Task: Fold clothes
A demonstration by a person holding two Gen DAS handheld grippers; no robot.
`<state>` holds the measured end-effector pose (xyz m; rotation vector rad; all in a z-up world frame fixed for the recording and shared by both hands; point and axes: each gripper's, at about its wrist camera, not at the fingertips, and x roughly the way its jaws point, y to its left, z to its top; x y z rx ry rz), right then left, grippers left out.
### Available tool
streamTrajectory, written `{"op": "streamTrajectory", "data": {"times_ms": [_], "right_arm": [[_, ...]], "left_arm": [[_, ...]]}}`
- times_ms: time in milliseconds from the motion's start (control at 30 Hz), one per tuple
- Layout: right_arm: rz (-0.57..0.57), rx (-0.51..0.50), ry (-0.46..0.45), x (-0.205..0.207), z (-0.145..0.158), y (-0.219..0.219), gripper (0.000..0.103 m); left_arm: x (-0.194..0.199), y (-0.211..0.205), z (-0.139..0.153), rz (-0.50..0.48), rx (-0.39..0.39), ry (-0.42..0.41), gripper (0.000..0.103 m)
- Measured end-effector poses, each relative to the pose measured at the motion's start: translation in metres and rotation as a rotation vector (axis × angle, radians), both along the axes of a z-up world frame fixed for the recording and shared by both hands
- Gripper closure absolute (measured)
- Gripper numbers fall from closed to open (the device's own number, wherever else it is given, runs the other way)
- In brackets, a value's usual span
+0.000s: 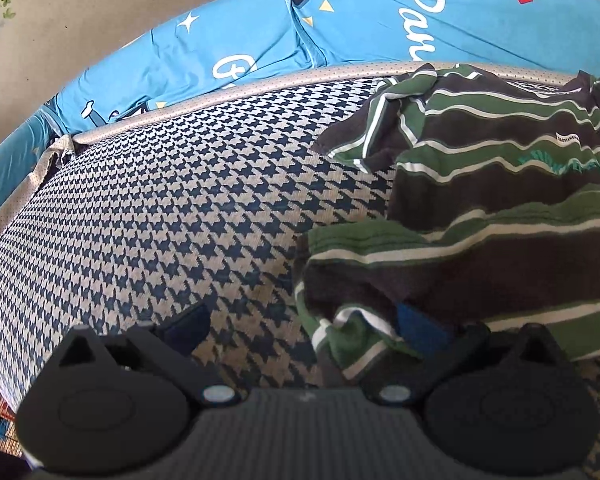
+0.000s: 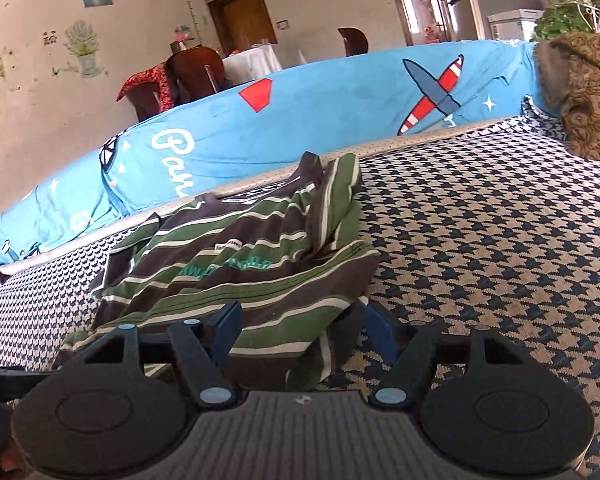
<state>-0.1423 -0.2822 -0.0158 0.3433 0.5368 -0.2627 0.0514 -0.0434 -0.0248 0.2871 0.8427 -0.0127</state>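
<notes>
Left gripper and right gripper, both spread wide, straddle the striped shirt's hem.

One garment, two grippers.
One striped shirt, one blue cushion, one brown pillow, two chairs.

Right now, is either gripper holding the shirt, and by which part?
Neither. Both the left gripper and right gripper are open around the near hem of the striped shirt: the left at its left corner, the right at its right end.
</notes>
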Motion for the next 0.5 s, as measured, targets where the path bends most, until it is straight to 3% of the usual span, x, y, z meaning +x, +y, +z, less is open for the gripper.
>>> {"op": "streamTrajectory", "data": {"times_ms": [167,500], "right_arm": [[-0.072,0.019,0.009,0.015,-0.010,-0.016,0.033],[-0.110,0.110,-0.011,0.036,-0.027,-0.036,0.035]], "left_arm": [[-0.002,-0.003,0.000,-0.003,0.010,-0.011,0.000],[-0.001,-0.002,0.000,0.000,0.004,-0.012,0.000]]}}
